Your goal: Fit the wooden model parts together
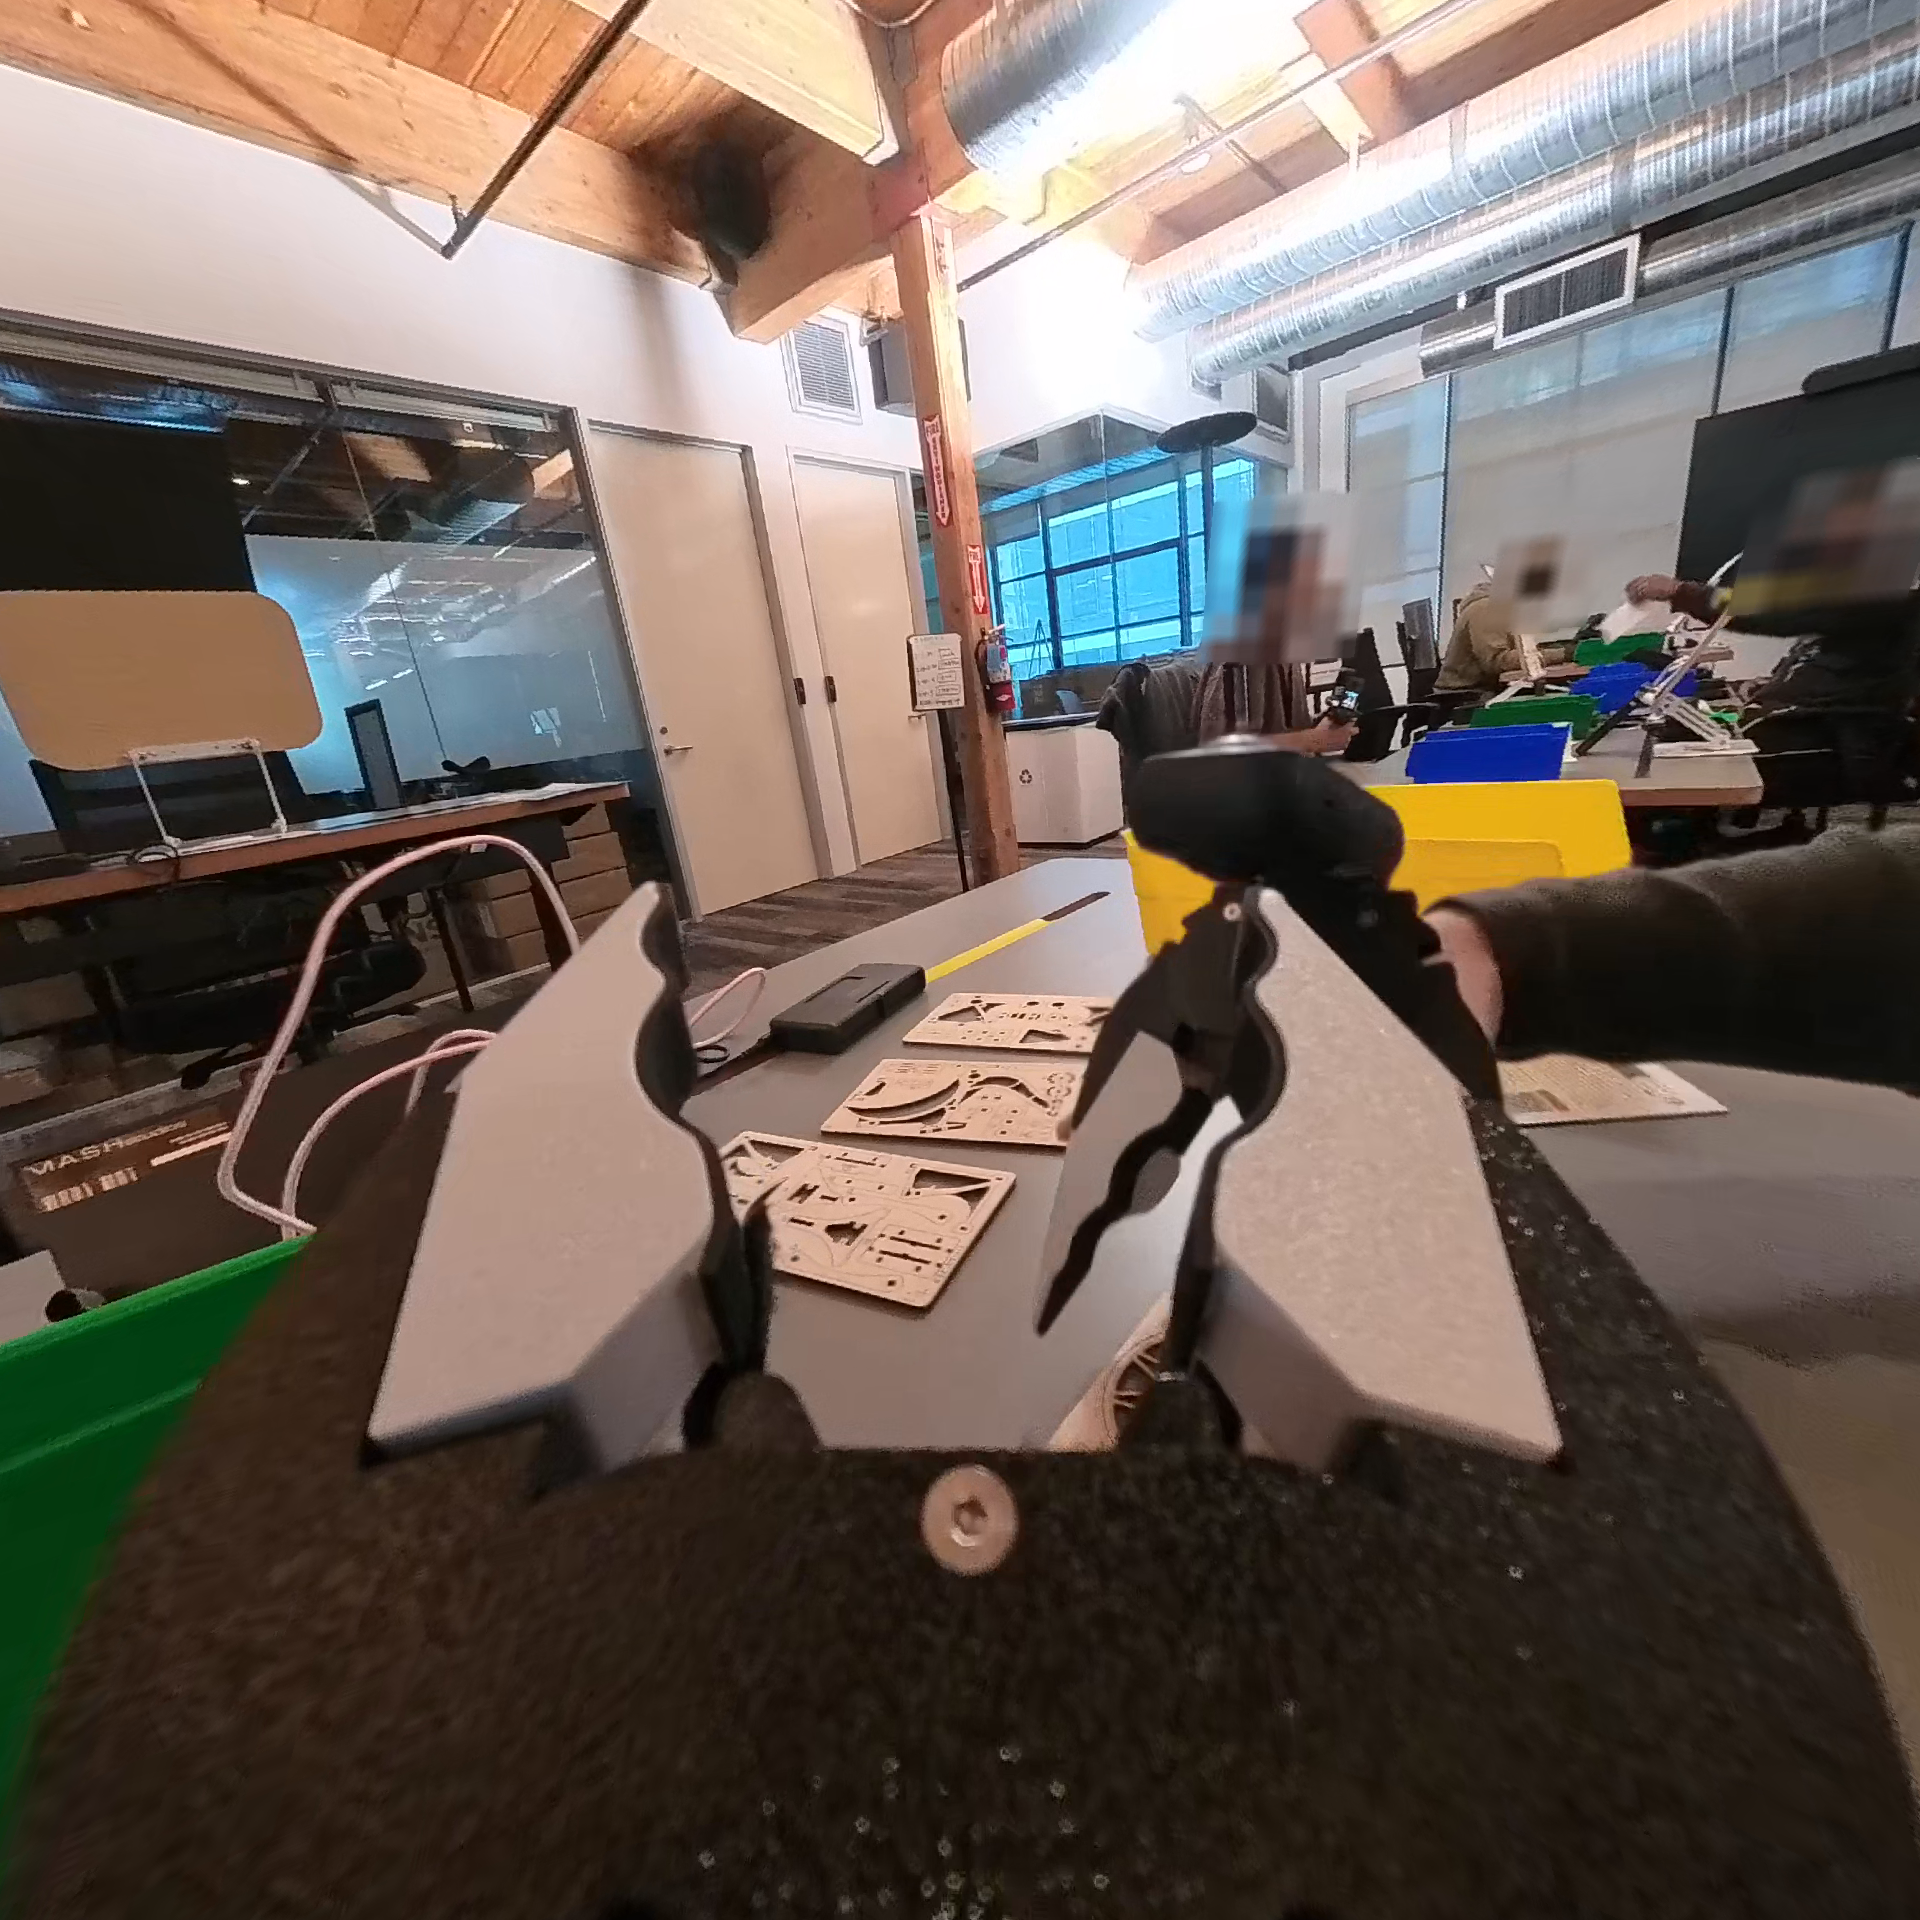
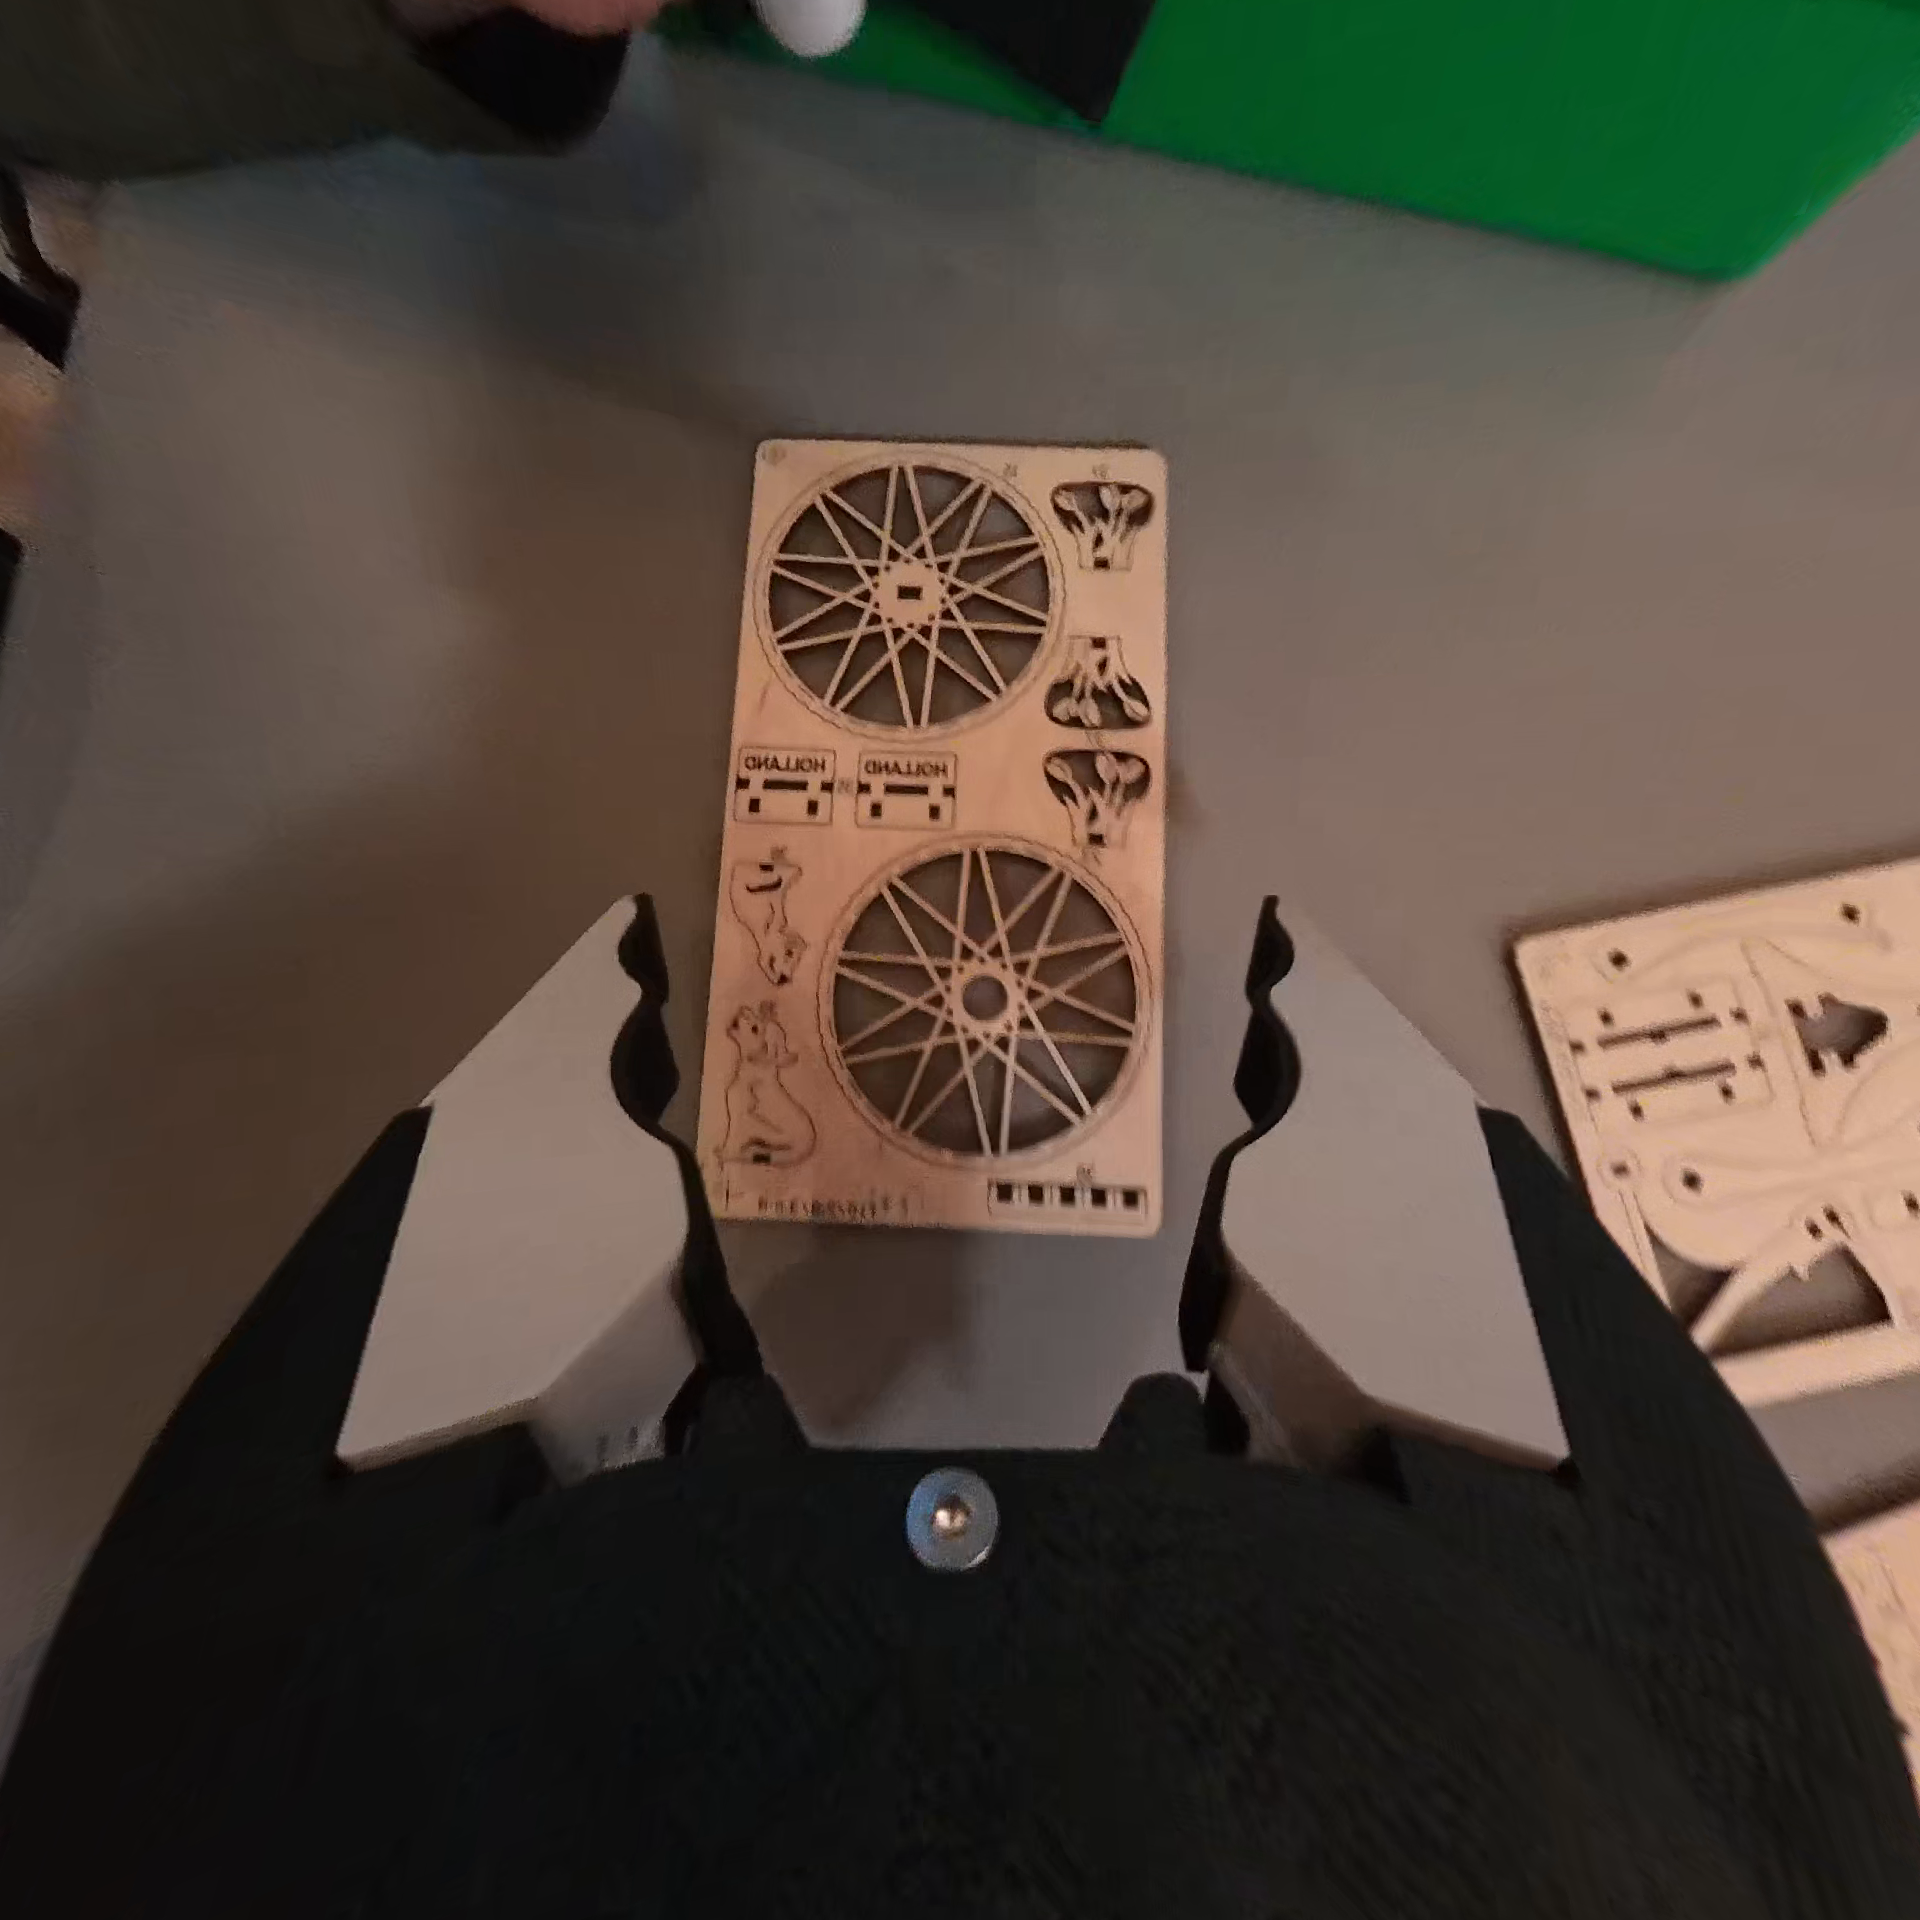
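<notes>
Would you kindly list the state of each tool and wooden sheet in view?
Left tool: open, empty, above the table.
Right tool: open, empty, over the wheel sheet.
Wheel sheet: flat on the table, both wheels unpunched.
Three parts sheets: flat in a row, some pieces missing.

Grey table (image 2: pixel 1455 499), flat and smooth. Wooden sheet with two spoked wheels (image 2: pixel 940 831) lying flat between and just past the right claw's (image 2: pixel 956 914) open tips. Another wooden sheet (image 2: pixel 1725 1122) off to its right side. Green bin (image 2: pixel 1455 125) far ahead.

Three wooden sheets (image 1: pixel 883 1205) in a row ahead of the left claw (image 1: pixel 956 904), black box (image 1: pixel 847 1006) and pink cable (image 1: pixel 312 1039) beyond, yellow bin (image 1: pixel 1496 831) further back.
</notes>
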`<move>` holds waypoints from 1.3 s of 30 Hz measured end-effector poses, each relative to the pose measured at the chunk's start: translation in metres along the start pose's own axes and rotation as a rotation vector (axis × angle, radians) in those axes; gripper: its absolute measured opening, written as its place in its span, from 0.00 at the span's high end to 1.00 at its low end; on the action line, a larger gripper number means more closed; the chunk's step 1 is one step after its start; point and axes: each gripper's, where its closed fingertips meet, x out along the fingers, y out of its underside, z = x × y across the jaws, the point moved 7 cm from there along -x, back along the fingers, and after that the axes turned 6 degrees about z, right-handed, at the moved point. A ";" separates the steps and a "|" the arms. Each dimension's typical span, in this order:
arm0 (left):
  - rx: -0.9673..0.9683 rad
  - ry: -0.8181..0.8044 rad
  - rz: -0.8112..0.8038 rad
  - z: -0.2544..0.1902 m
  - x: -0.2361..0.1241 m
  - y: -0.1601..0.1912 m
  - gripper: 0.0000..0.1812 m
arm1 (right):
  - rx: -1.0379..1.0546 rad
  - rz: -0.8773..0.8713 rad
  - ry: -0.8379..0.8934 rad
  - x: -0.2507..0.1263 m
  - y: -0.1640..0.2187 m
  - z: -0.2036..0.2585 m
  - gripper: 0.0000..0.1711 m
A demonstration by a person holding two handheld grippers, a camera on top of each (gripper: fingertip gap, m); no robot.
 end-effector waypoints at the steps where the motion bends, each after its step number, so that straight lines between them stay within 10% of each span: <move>1: -0.001 -0.003 -0.002 0.001 0.000 0.000 0.43 | -0.015 0.018 -0.002 0.006 -0.001 0.002 0.35; 13: -0.005 -0.013 -0.033 0.002 -0.004 -0.007 0.43 | 0.128 0.010 0.056 0.016 -0.003 0.002 0.48; 17: -0.003 -0.013 -0.050 0.000 -0.005 -0.010 0.43 | 0.374 -0.043 0.217 0.013 -0.007 -0.012 0.70; 31: -0.076 0.163 0.086 -0.015 0.000 -0.007 0.45 | 0.254 -0.110 0.305 -0.028 0.024 0.015 0.62; 36: -0.098 0.211 0.448 -0.036 -0.015 0.017 0.72 | 0.265 -0.124 0.407 -0.045 0.049 0.011 0.97; 39: -0.116 0.218 0.656 -0.049 -0.032 0.033 0.91 | 0.268 -0.097 0.435 -0.046 0.057 0.003 1.00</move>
